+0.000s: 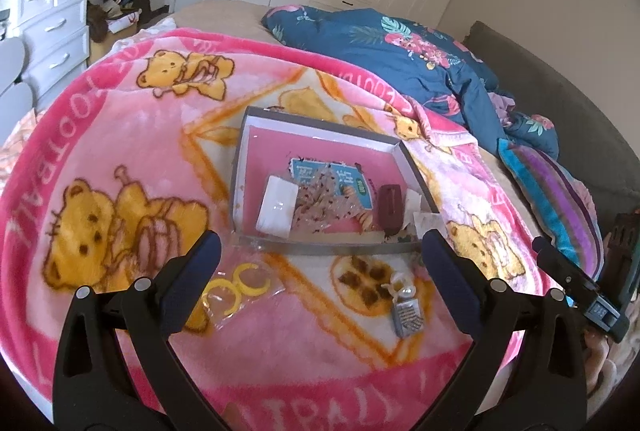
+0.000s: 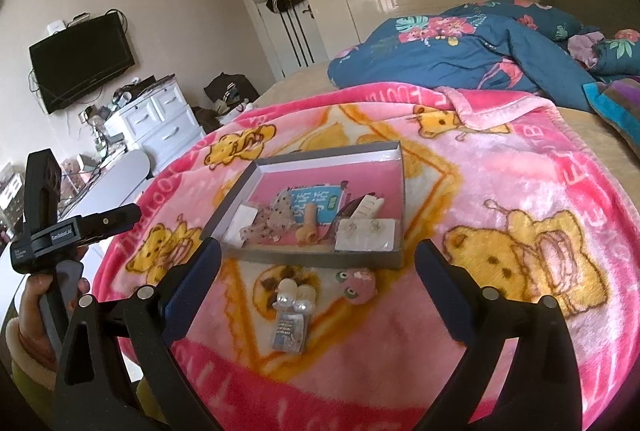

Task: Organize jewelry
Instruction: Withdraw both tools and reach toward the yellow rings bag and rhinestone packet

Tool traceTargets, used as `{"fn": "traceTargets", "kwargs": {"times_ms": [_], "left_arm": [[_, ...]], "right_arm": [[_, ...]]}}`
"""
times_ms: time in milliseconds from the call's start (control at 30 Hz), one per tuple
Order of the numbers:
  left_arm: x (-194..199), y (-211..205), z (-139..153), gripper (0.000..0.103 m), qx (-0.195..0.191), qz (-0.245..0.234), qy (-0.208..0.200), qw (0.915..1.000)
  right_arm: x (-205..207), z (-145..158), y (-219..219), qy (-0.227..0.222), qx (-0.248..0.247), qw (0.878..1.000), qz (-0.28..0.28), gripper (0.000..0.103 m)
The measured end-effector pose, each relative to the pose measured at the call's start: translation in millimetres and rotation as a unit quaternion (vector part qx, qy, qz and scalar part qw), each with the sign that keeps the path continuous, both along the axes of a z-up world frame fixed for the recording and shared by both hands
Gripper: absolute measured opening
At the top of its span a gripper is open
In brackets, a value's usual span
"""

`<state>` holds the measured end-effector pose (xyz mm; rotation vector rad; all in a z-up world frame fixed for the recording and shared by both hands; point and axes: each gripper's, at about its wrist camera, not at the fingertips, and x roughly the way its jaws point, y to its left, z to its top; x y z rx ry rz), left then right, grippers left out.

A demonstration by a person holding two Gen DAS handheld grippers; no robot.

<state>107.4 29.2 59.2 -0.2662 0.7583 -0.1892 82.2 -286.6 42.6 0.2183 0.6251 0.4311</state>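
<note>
A shallow grey box with a pink lining lies on the pink bear blanket and holds several packets and small jewelry pieces. In front of it lie a clear bag with yellow hoops, a pearl hair clip on a silver card, and a pink fuzzy piece. My left gripper is open above the blanket, just short of the box's near wall. My right gripper is open too, above the pearl clip. Neither holds anything.
The pink blanket covers a bed, with a blue floral duvet and a striped pillow behind the box. White drawers and a wall television stand left. A hand holds the other gripper's handle.
</note>
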Motion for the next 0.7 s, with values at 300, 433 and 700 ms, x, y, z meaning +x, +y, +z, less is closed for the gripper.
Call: {"fn": "traceTargets", "kwargs": {"times_ms": [300, 433, 700], "left_arm": [[-10.7, -1.5, -13.0, 0.094, 0.018, 0.0, 0.012, 0.9998], [-16.9, -3.5, -23.2, 0.094, 0.029, -0.001, 0.021, 0.9994], [-30.5, -4.0, -36.7, 0.094, 0.039, 0.001, 0.035, 0.9986]], "right_arm": [[-5.3, -7.3, 12.0, 0.01, -0.006, 1.0, 0.021, 0.097], [-7.5, -13.5, 20.0, 0.017, -0.012, 0.999, 0.034, 0.097], [-11.4, -23.4, 35.1, 0.027, -0.022, 0.998, 0.056, 0.097]]}}
